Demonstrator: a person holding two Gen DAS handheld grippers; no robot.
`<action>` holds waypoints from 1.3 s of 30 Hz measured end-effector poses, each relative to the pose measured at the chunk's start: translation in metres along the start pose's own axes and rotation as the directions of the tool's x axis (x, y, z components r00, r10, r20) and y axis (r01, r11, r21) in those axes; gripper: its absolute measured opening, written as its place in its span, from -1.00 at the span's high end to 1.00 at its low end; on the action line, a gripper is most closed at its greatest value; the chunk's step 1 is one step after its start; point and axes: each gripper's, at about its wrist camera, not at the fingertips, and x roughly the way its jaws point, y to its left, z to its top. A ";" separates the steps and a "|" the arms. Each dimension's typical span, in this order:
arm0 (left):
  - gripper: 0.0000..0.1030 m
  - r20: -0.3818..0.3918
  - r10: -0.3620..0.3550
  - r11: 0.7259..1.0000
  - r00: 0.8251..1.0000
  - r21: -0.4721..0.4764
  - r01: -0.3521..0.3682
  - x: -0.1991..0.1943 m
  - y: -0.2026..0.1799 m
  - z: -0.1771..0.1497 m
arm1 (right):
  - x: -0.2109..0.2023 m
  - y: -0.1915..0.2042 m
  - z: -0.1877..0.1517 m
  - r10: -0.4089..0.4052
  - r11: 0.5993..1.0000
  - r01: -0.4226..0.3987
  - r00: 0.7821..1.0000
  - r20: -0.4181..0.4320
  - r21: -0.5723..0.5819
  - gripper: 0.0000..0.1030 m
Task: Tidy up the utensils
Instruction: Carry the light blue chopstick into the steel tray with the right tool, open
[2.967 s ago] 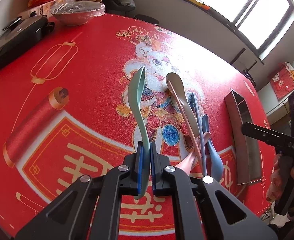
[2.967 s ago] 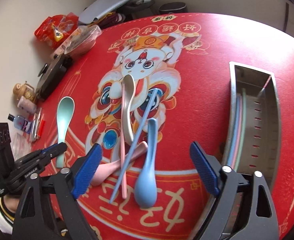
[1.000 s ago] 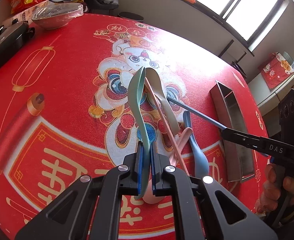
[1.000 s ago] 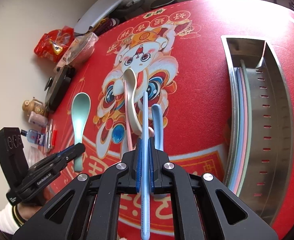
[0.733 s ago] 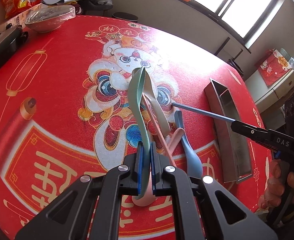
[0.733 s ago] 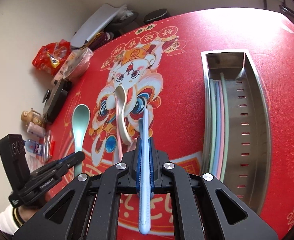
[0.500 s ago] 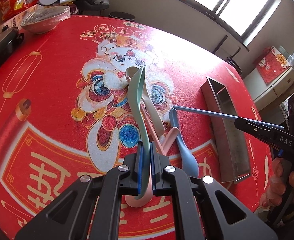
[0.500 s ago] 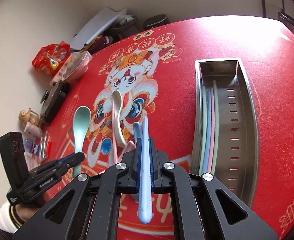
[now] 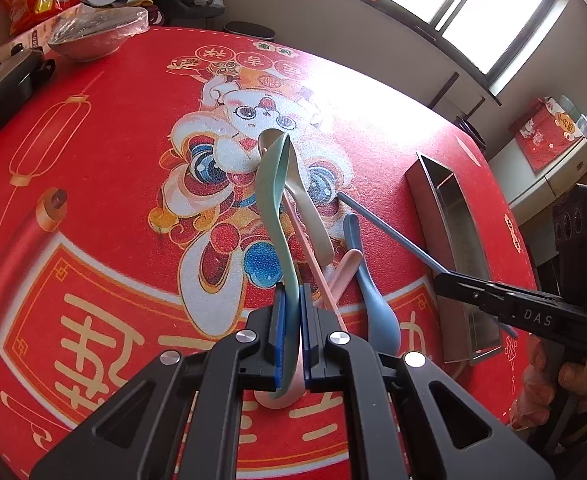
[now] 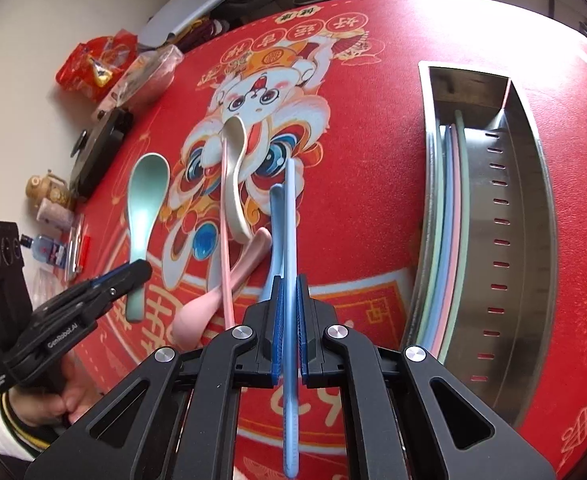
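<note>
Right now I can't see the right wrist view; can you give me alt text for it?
The right tongs are shut on a blue chopstick above the red tablecloth, with the steel utensil tray to the right already holding chopsticks. At left, the left tongs hold a green spoon beside loose spoons.

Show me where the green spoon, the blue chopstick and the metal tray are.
green spoon (image 10: 148,184): right wrist view, on its bowl.
blue chopstick (image 10: 290,216): right wrist view, on its shaft.
metal tray (image 10: 533,216): right wrist view, on its perforated wall.
</note>
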 end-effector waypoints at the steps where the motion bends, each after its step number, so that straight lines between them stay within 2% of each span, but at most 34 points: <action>1: 0.87 0.001 0.002 1.000 1.000 -0.001 -0.002 -0.001 0.001 -0.001 | 0.005 0.001 0.000 0.000 1.000 0.000 1.000 -0.019 0.000 0.89; 9: 0.87 0.013 0.025 0.999 1.000 -0.032 -0.025 -0.009 0.016 -0.004 | 0.042 0.000 0.002 0.023 0.998 -0.014 0.986 -0.163 0.056 0.88; 16: 0.87 0.019 0.038 0.997 0.999 -0.063 -0.036 -0.014 0.028 -0.006 | 0.052 0.004 0.012 0.063 0.994 -0.043 0.978 -0.198 0.105 0.88; 22: 0.87 0.020 0.035 0.997 0.999 -0.063 -0.033 -0.015 0.029 -0.004 | 0.022 0.024 0.021 0.021 0.999 -0.022 0.999 -0.037 -0.027 0.89; 27: 0.87 0.014 0.024 0.999 1.000 -0.038 -0.024 -0.011 0.021 -0.001 | -0.007 0.030 0.029 -0.019 0.995 0.028 0.996 0.091 -0.096 0.89; 31: 0.87 0.009 0.012 1.000 1.000 -0.015 -0.012 -0.006 0.011 0.002 | -0.026 0.017 0.032 -0.039 0.997 0.049 0.987 0.155 -0.060 0.89; 39: 0.87 -0.011 -0.019 0.999 1.000 0.049 0.020 0.007 -0.016 0.006 | -0.055 -0.047 0.019 -0.140 0.986 0.117 0.967 0.215 0.117 0.89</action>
